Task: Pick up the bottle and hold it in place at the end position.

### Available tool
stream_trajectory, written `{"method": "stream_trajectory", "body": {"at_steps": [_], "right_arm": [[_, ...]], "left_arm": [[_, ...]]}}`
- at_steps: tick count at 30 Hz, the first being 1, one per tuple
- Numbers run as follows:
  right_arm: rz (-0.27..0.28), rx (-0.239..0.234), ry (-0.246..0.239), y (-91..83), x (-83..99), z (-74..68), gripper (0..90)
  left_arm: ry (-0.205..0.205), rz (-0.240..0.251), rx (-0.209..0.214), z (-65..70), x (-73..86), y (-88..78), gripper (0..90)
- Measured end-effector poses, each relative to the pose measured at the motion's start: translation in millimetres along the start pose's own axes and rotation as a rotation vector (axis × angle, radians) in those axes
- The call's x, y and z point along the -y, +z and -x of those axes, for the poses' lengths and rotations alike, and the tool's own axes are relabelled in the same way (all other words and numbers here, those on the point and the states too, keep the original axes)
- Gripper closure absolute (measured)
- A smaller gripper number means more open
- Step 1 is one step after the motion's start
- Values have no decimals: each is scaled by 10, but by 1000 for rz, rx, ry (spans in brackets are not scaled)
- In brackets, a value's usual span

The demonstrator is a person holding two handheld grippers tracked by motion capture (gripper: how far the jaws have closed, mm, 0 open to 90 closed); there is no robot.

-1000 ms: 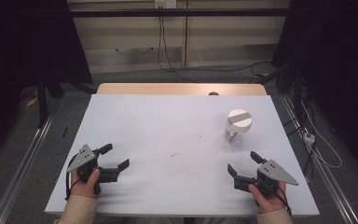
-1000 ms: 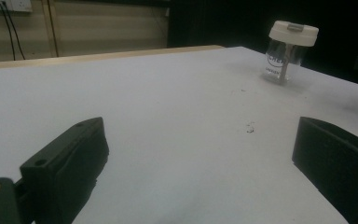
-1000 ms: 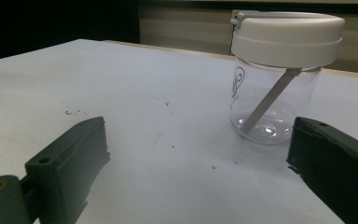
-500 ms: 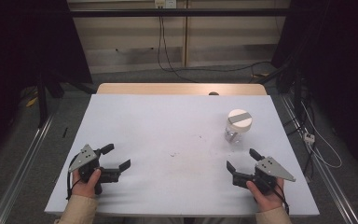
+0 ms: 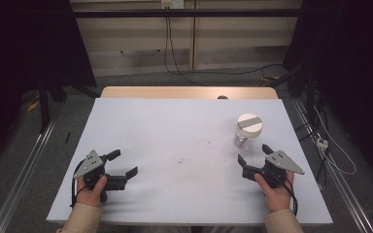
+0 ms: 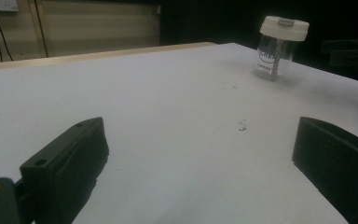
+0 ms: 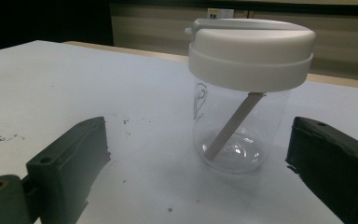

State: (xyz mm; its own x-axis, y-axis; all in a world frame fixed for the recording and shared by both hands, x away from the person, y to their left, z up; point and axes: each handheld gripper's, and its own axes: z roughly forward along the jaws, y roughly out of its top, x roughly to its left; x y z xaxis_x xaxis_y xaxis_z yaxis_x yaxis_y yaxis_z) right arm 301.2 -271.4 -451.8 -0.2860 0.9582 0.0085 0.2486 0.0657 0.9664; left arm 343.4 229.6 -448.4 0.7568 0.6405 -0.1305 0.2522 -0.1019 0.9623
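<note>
A clear plastic jar (image 5: 247,133) with a white lid stands upright at the right of the white table (image 5: 175,131); a pale stick leans inside it. My right gripper (image 5: 255,153) is open just in front of the jar (image 7: 247,98), its jaws wide on either side and not touching it. At the front left my left gripper (image 5: 122,163) is open with nothing between its jaws, pointing across the table toward the jar (image 6: 279,46).
Small dark scuff marks (image 5: 182,160) dot the table's middle. A wooden strip (image 5: 189,92) runs along the far edge. Cables (image 5: 330,155) lie on the floor to the right, and a metal rail (image 5: 24,174) runs on the left.
My right gripper has moved slightly forward toward the jar. My left gripper has barely shifted.
</note>
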Motion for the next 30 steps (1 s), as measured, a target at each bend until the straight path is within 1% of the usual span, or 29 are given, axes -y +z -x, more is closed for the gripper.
{"method": "stream_trajectory", "body": {"at_steps": [1,4,7,8,13,18,20,21,24,25,27,28,30], "right_arm": [[-2,6,-7,26,-5,1,50],[-4,21,-2,98,-19,1,52],[-8,40,15,166,-34,31,53],[-8,40,15,166,-34,31,53],[-10,70,33,236,-70,91,54],[-22,76,48,326,-88,147,53],[-30,67,52,359,-101,160,53],[-33,65,49,373,-110,162,53],[-41,61,32,422,-136,155,43],[-42,67,31,438,-137,159,47],[-43,65,40,463,-129,178,53],[-43,74,35,473,-126,190,51],[-42,80,46,489,-128,209,50]], "left_arm": [[2,-1,-1,0,-1,-1,30],[4,-3,2,2,0,2,30],[4,-3,7,5,2,7,30],[5,-4,6,5,1,9,30],[6,-3,8,1,0,11,30],[7,-6,8,2,2,16,30],[15,-11,10,-4,1,16,30],[9,-7,9,0,2,21,30],[13,-11,10,-3,2,25,30],[12,-11,10,-2,2,28,30],[14,-12,10,-1,2,28,30],[14,-12,11,-1,3,28,30],[14,-12,9,-2,4,30,29]]}}
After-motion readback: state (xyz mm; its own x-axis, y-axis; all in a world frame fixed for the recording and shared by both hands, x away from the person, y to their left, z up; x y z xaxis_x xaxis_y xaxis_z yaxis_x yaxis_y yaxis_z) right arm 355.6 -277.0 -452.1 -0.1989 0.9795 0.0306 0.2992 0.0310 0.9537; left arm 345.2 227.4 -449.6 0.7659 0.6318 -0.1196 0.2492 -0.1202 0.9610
